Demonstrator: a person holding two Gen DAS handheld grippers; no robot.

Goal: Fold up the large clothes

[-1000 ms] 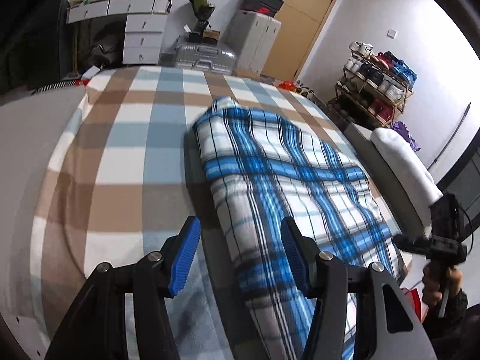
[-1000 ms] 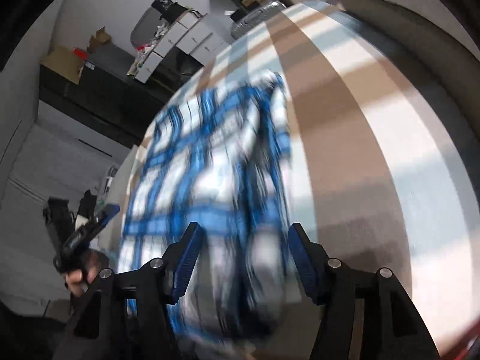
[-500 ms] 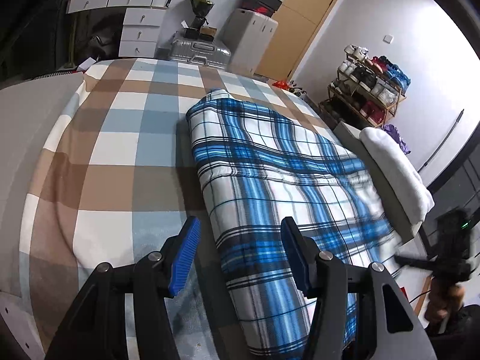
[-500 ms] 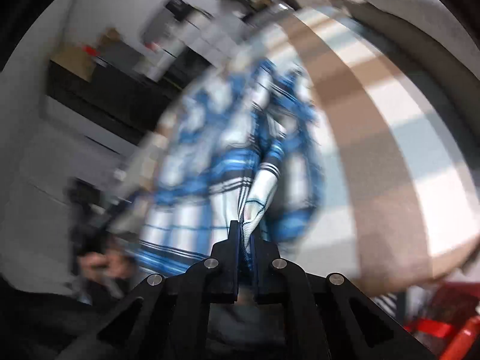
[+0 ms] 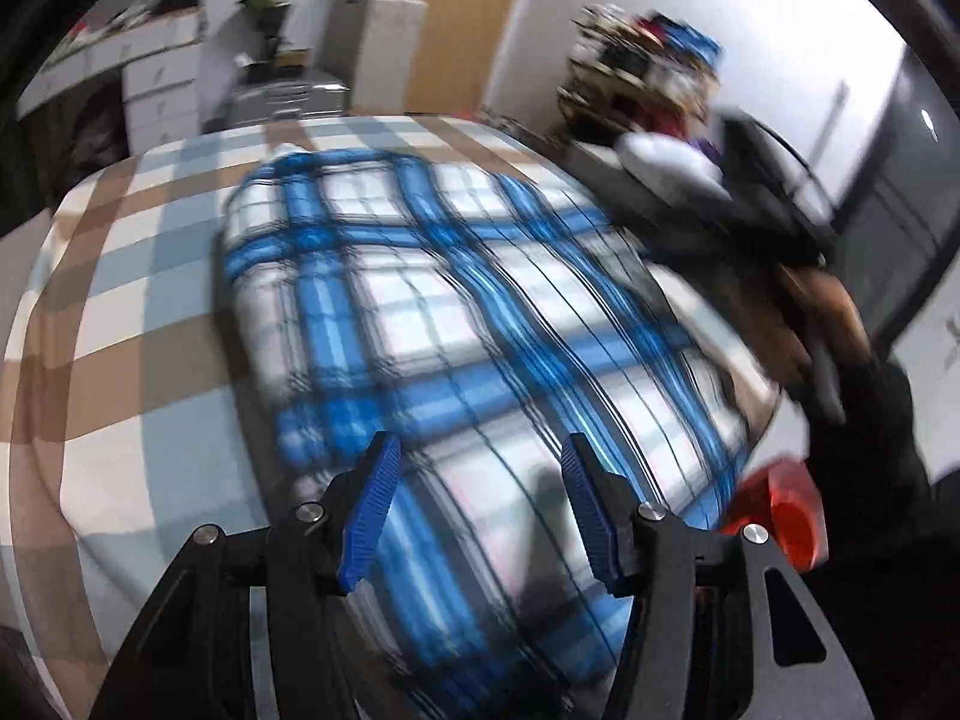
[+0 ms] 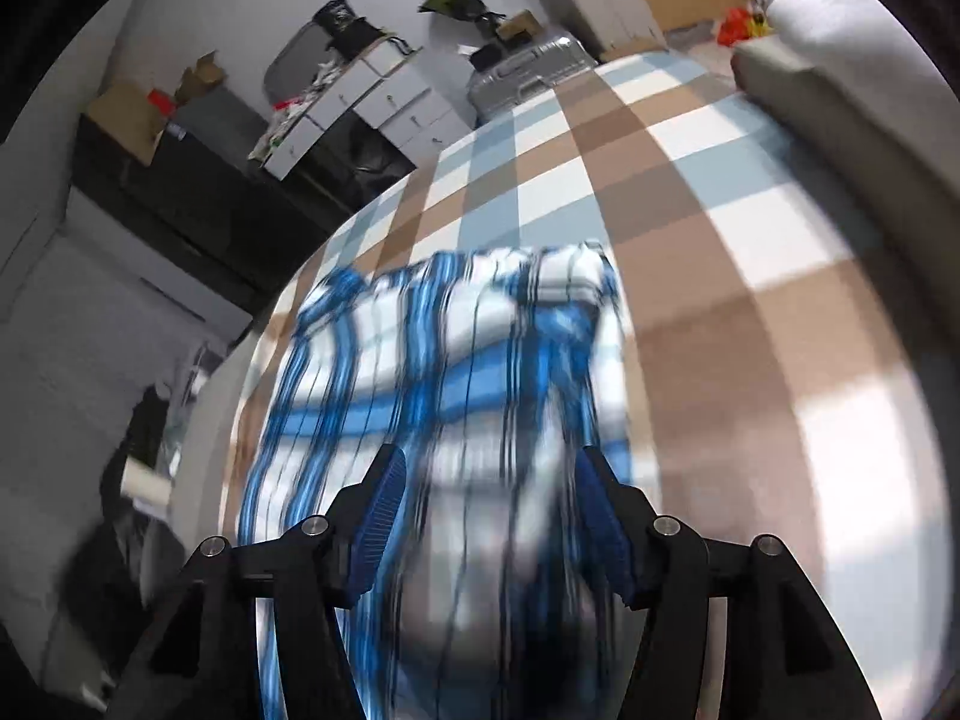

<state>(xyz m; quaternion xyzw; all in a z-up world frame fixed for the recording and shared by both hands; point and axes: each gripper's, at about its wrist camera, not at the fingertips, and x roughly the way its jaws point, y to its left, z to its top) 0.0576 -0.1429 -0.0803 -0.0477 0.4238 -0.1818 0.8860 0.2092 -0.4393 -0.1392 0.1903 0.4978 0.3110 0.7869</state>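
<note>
A large blue-and-white plaid garment (image 5: 456, 324) lies folded on the bed with the brown, blue and white check cover (image 5: 120, 312). My left gripper (image 5: 480, 504) is open and empty, just above the garment's near end. In the right wrist view the garment (image 6: 456, 360) lies on the bed cover (image 6: 750, 276), blurred by motion. My right gripper (image 6: 486, 516) is open over its near end, and nothing is held between its blue pads. The right gripper and the hand holding it show as a dark blur in the left wrist view (image 5: 798, 276) beyond the garment's right edge.
A white pillow (image 5: 672, 168) lies at the bed's right side. A shoe rack (image 5: 636, 72), white drawers (image 5: 156, 90), a silver suitcase (image 5: 288, 96) and a wooden wardrobe (image 5: 462, 24) stand beyond the bed. A red object (image 5: 786, 516) sits low at the right.
My right gripper was shut on a fold of the garment half a second ago; it has let go and is open. My left gripper has swung right over the garment, staying open.
</note>
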